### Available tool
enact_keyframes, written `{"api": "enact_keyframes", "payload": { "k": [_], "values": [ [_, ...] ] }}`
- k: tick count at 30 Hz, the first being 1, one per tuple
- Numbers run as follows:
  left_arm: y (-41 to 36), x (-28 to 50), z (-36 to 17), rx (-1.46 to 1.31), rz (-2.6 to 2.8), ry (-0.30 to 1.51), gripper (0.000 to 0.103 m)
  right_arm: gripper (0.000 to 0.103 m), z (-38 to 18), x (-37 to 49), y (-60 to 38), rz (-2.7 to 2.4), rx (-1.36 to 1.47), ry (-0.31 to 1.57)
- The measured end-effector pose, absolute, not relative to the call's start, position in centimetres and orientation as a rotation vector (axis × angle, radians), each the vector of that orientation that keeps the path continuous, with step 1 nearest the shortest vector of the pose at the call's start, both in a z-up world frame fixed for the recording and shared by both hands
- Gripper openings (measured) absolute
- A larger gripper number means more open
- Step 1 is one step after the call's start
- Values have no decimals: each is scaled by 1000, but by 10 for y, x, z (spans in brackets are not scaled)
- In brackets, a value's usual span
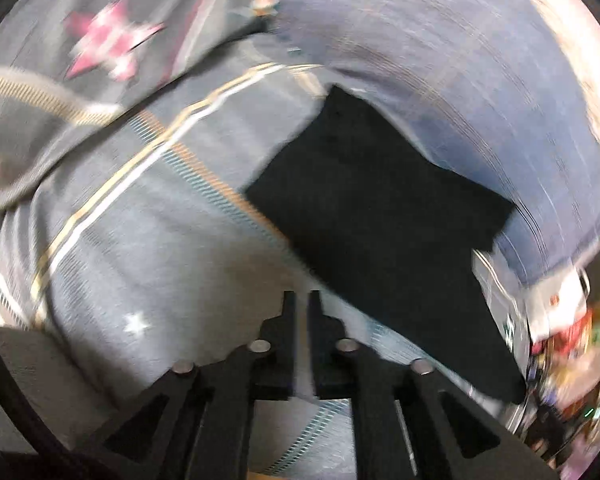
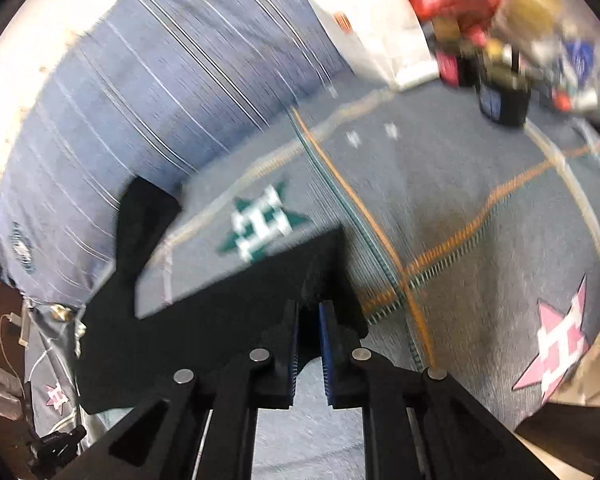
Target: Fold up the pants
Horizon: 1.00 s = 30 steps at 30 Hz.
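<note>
Black pants (image 1: 380, 200) lie on the grey patterned bed cover (image 1: 140, 220) in the left wrist view, ahead and to the right of the left tool (image 1: 302, 300), their long axis running on a slant from the upper middle down toward the lower right, up against a blue striped pillow (image 1: 440, 60). That tool has its fingers drawn nearly together with only a thin slit between them and nothing caught there; it hovers above bare cover, just beside the pants' near edge, pointing forward and slightly down. Over to the right wrist view: the pants (image 2: 204, 340) sit right at the right tool (image 2: 308, 312), spreading away to the left and up toward the pillow (image 2: 160, 80), and black cloth shows in the narrow gap between the blue-padded fingers, so it looks pinched on an edge of the pants, though blur keeps me from being sure. A patch of cover (image 2: 460, 220) shows through between two dark parts. My read: the right hand is nearer, and the fold will travel leftward.
</note>
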<state>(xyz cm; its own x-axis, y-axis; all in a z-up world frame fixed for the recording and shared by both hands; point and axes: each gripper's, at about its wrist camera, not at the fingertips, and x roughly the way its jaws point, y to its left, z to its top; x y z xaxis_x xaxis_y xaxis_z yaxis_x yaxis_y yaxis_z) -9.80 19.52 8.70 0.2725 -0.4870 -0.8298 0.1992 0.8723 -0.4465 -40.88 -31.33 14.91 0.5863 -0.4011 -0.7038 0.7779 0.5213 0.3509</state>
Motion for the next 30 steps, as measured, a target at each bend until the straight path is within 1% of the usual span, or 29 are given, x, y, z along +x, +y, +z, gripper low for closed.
{"api": "enact_keyframes", "payload": {
  "k": [1,2,3,4,5,6,8,13,14,17,19,24,27,28,30],
  "values": [
    [190,-105,94,-243,-490,1196,49,12,158,-412,-305,-741,675,550],
    [182,-110,103,-213,-505,1172,75,16,166,-414,-296,-722,637,509],
    [174,-113,108,-204,-518,1143,79,31,173,-412,-284,-700,592,476],
    [165,-113,113,-197,-529,1116,80,71,176,-408,-278,-689,577,463],
    [159,-118,118,-175,-537,1090,80,89,178,-407,-271,-679,570,438],
    [145,-118,123,-139,-535,1071,80,100,182,-408,-260,-670,563,375],
    [128,-122,130,-65,-515,1040,80,100,187,-406,-246,-624,561,336],
    [97,-119,140,100,-449,943,80,100,180,-375,-234,-567,654,395],
    [89,-120,141,144,-427,910,80,100,178,-370,-238,-555,702,396],
    [64,-120,149,279,-361,811,80,100,165,-364,-265,-491,961,360],
    [54,-119,156,299,-379,779,80,100,165,-355,-274,-467,1025,369],
    [16,-93,175,321,-393,716,80,100,208,-297,-273,-529,796,477],
    [-8,-69,185,322,-418,691,82,100,228,-255,-277,-485,729,485],
    [-15,-62,186,314,-424,692,84,100,230,-241,-280,-481,718,499],
    [-33,-38,185,299,-452,709,85,100,229,-212,-287,-449,711,509]
  ]
}}
